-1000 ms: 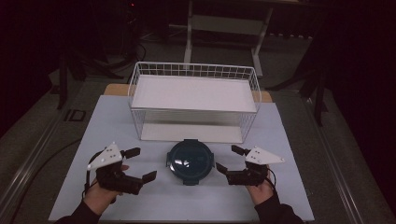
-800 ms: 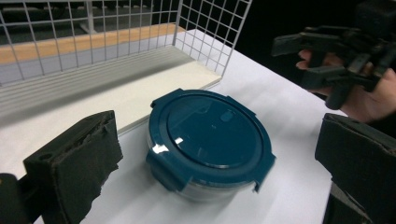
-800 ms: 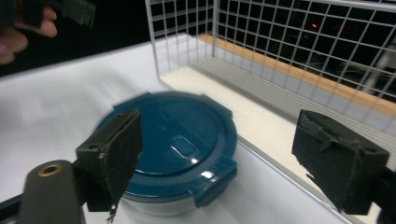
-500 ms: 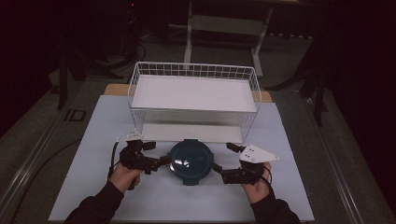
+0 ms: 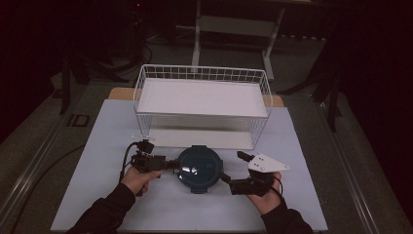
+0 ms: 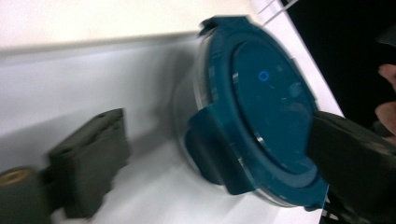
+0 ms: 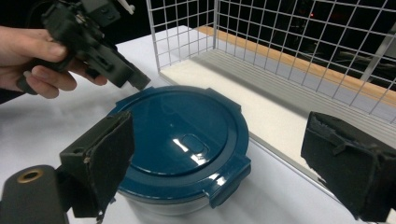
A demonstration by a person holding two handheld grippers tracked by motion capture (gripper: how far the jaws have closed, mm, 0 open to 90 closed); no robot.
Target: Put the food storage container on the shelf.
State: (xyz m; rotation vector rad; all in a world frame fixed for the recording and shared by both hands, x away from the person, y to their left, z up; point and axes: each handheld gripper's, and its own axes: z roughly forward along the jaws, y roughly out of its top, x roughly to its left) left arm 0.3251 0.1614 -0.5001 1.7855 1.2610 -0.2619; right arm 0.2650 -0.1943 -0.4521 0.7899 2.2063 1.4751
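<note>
Lid (image 5: pixel 197 168): dark teal, glossy, pale highlights; small blue ring mark near centre in left gripper view. Bowl wall under lid: clear. Basket (image 5: pixel 202 105): white wire, square grid pattern; floor white. Counter (image 5: pixel 107 136): pale bluish white; tan wood strip at far edge. Left gripper (image 5: pixel 168 164): black. Right gripper (image 5: pixel 234 170): black, jaw pads matt black; top plate light grey. Sleeves: black.

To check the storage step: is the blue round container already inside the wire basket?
No, the blue round container stands on the white table in front of the wire basket, between the two grippers.
</note>
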